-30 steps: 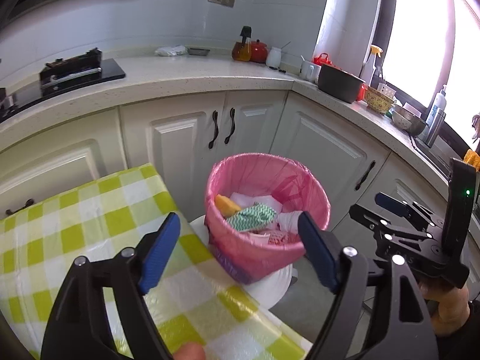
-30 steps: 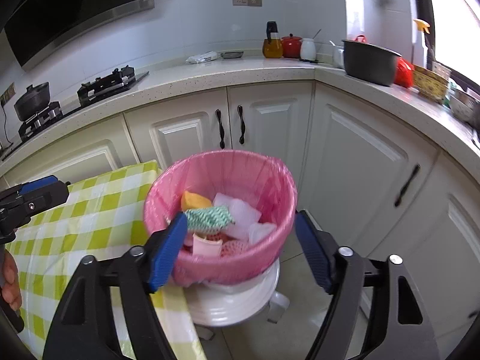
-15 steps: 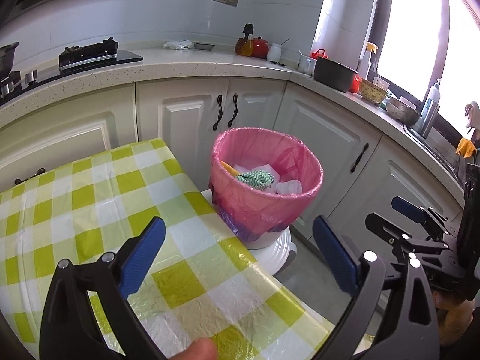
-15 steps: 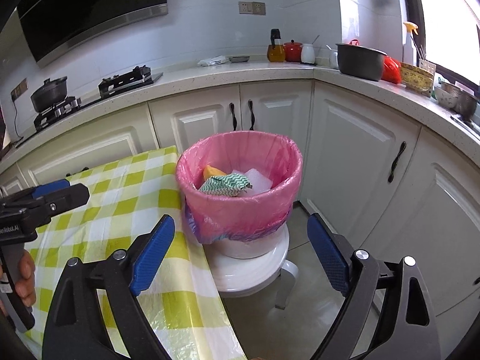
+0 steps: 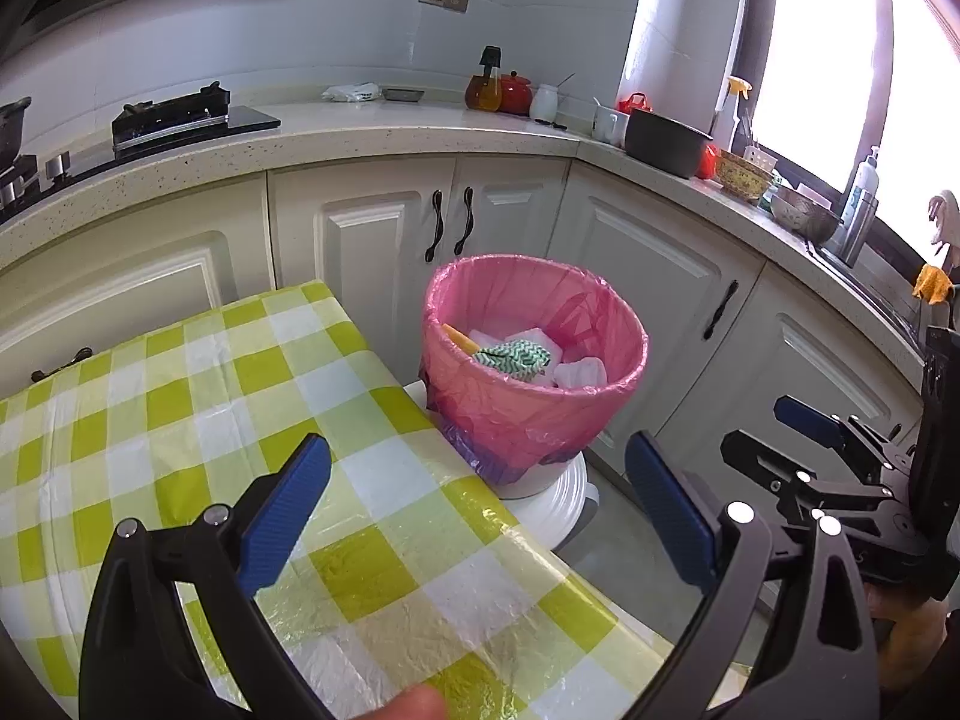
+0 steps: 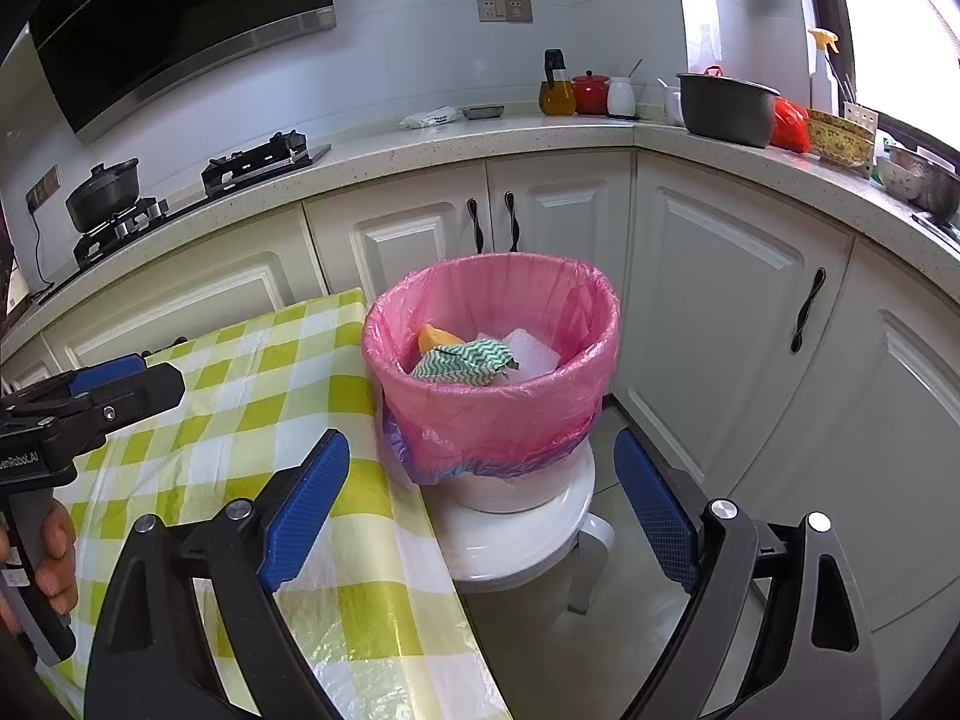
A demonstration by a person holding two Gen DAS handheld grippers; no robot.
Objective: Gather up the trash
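A bin with a pink liner (image 5: 534, 408) (image 6: 492, 408) stands on a white stool (image 6: 516, 534) beside the table. Inside lie a green-and-white zigzag cloth (image 5: 516, 357) (image 6: 462, 360), white wrappers (image 5: 579, 372) and an orange piece (image 6: 438, 337). My left gripper (image 5: 480, 510) is open and empty over the table's edge, short of the bin. My right gripper (image 6: 480, 504) is open and empty, low in front of the stool. It also shows in the left wrist view (image 5: 840, 468).
A table with a green-and-white checked cloth (image 5: 180, 420) (image 6: 240, 396) lies left of the bin. White cabinets (image 6: 720, 312) and an L-shaped counter (image 5: 420, 138) with a stove (image 5: 174, 117), a pot (image 6: 726, 108) and jars stand behind.
Both grippers have pulled back and up from the bin, which now looks smaller and farther. Both stay open and empty.
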